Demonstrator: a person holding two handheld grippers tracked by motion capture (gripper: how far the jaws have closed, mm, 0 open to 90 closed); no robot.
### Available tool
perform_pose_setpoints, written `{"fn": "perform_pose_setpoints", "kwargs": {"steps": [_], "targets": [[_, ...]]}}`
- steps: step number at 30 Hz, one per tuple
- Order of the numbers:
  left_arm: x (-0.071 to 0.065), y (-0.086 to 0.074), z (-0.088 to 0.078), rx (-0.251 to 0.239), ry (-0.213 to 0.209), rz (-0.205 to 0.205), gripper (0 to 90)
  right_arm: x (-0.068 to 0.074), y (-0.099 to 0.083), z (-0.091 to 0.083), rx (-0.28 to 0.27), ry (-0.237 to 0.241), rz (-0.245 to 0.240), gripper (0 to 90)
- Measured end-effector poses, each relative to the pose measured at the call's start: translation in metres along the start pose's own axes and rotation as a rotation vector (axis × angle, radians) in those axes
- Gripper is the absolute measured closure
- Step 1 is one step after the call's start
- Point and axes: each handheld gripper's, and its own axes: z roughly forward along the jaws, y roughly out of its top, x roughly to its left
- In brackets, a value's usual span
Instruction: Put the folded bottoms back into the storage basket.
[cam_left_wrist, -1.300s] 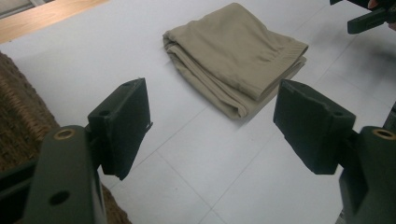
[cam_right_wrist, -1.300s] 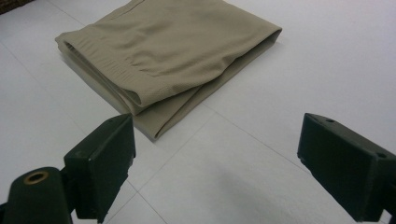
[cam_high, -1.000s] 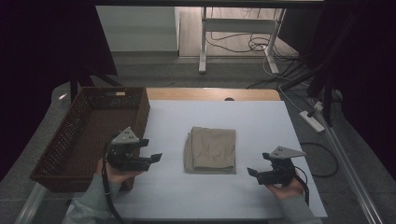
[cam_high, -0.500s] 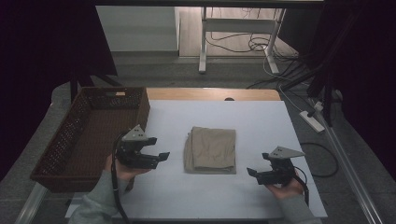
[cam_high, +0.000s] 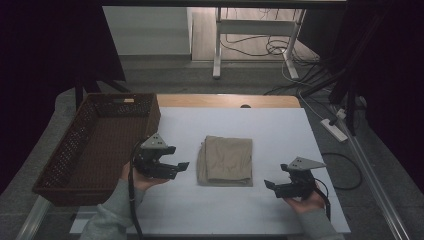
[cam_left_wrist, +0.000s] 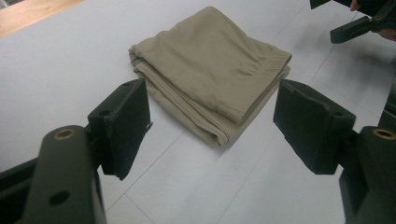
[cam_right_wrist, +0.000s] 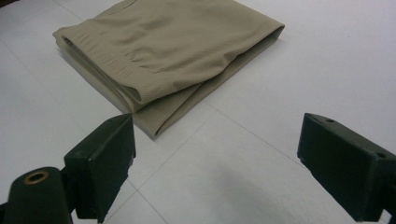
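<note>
A folded beige cloth (cam_high: 225, 160) lies flat in the middle of the white table (cam_high: 260, 125). My left gripper (cam_high: 181, 165) hovers just left of it, open, its jaws aimed at the cloth's near left corner (cam_left_wrist: 210, 81). My right gripper (cam_high: 268, 184) is open too, held low at the cloth's near right, a short gap away. In the right gripper view the cloth (cam_right_wrist: 168, 56) lies ahead with its folded edges facing me. Both pairs of jaws hold nothing. The right gripper's tip (cam_left_wrist: 355, 28) shows at the top right of the left gripper view.
A brown wicker basket (cam_high: 75, 150) stands at the table's left edge, beside my left hand. A power strip (cam_high: 336, 129) and cables lie on the floor to the right. Desk legs stand beyond the far edge.
My left gripper has moved right, from beside the basket toward the cloth's left edge. The right gripper has stayed in place. The cloth has not moved.
</note>
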Motion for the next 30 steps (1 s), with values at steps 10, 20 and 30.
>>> {"fn": "perform_pose_setpoints", "kwargs": {"steps": [10, 20, 30], "targets": [[-0.001, 0.006, 0.010, 0.010, -0.015, 0.006, 26.1, 0.000, 0.000, 0.000, 0.003, 0.000, 0.001, 11.5], [0.000, 0.015, 0.026, 0.020, -0.033, 0.003, 26.2, 0.001, 0.000, 0.000, 0.002, 0.003, 0.002, 11.5], [0.003, 0.029, 0.050, 0.053, -0.050, 0.007, 26.2, 0.000, -0.001, 0.000, 0.003, 0.003, 0.005, 11.5]]}}
